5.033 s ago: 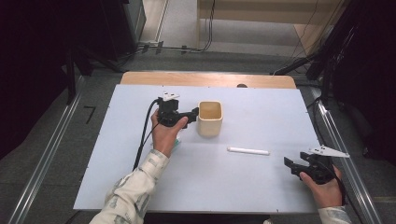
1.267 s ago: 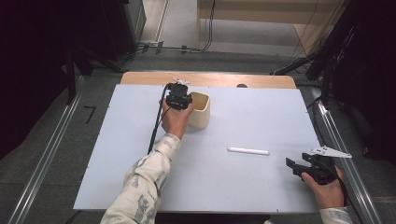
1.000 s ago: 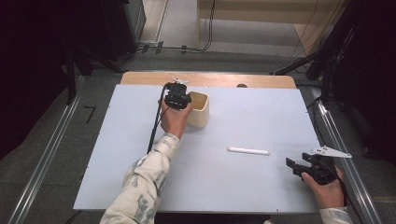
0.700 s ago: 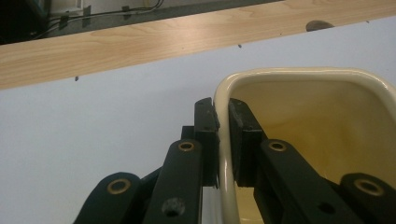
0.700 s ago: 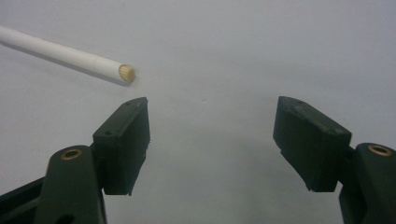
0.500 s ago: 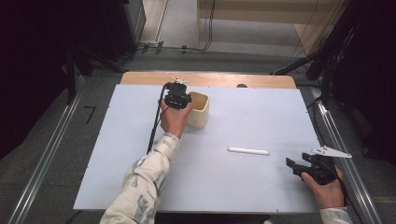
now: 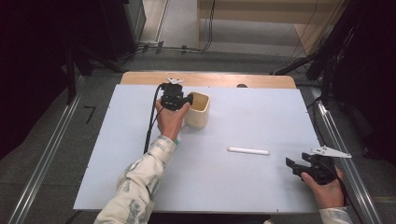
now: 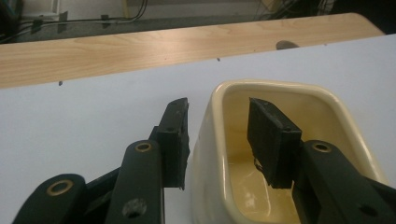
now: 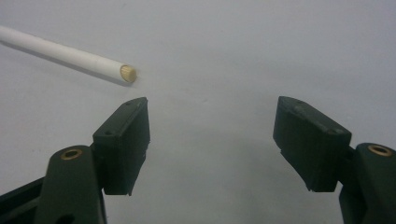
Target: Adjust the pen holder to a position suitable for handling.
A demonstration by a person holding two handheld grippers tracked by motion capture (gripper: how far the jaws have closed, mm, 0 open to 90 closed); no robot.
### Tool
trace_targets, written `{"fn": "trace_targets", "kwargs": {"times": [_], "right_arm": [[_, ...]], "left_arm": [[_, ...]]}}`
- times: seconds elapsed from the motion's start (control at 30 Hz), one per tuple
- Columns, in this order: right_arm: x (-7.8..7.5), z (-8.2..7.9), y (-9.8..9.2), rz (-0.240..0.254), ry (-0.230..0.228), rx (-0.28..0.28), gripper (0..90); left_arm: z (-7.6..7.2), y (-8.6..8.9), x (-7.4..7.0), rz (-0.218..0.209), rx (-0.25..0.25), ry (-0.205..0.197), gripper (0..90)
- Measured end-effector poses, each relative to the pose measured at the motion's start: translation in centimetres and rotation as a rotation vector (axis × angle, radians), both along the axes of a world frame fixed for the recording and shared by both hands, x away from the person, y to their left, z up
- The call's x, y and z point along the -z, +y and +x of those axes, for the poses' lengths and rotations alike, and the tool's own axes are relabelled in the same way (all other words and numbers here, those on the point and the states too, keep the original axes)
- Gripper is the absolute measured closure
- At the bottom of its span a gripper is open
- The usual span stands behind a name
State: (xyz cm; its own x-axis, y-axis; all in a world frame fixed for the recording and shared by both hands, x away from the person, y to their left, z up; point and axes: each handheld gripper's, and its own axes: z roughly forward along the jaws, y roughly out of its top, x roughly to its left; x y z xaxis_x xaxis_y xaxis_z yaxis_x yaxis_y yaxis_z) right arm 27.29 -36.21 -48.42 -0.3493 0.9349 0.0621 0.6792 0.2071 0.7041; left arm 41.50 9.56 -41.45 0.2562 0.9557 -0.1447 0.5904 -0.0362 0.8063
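left gripper view had the left gripper [image 8: 217, 140] straddling the cup's [image 8: 289, 140] near wall, jaws just parting, pads clear; right gripper [image 9: 212, 140] gaped empty.

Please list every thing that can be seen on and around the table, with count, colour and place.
cup: one, cream, far left part of the table
stick: one, white, lying flat, right of centre
table sheet: one, pale blue-white, over the table
wooden board: one, light wood, far edge
left claw: one, black, jaws have just been opening, astride the cup's wall, gap at each pad
right claw: one, black, open, near the stick's end
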Motion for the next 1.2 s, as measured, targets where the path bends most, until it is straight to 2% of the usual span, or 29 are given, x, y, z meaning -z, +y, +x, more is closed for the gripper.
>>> {"fn": "trace_targets", "kwargs": {"times": [0.33, 0.57, 0.67, 0.87, 1.0, 1.2], "right_arm": [[0.0, 0.0, 0.1, -0.002, -0.002, 0.002, 25.9], [0.0, 0.0, 0.2, -0.002, 0.002, 0.005, 25.9], [0.0, 0.0, 0.2, -0.002, -0.001, 0.004, 26.0], [0.0, 0.0, 0.2, -0.004, 0.001, 0.003, 26.0], [0.0, 0.0, 0.3, -0.004, -0.002, -0.002, 26.0], [0.1, 0.0, 0.3, -0.006, 0.004, -0.001, 26.0]], "left_arm": [[-2.2, 1.7, -0.9, -0.034, 0.012, -0.036, 51.6], [-3.7, 2.6, -0.8, -0.024, 0.028, -0.045, 51.6], [-4.5, 3.4, 0.1, 0.001, 0.036, -0.029, 51.6], [-5.1, 4.8, 1.8, -0.007, 0.022, 0.001, 51.8], [-5.5, 5.3, 2.5, 0.002, 0.016, 0.020, 51.8], [-6.3, 6.1, 3.3, 0.013, 0.010, 0.027, 51.1]]}}
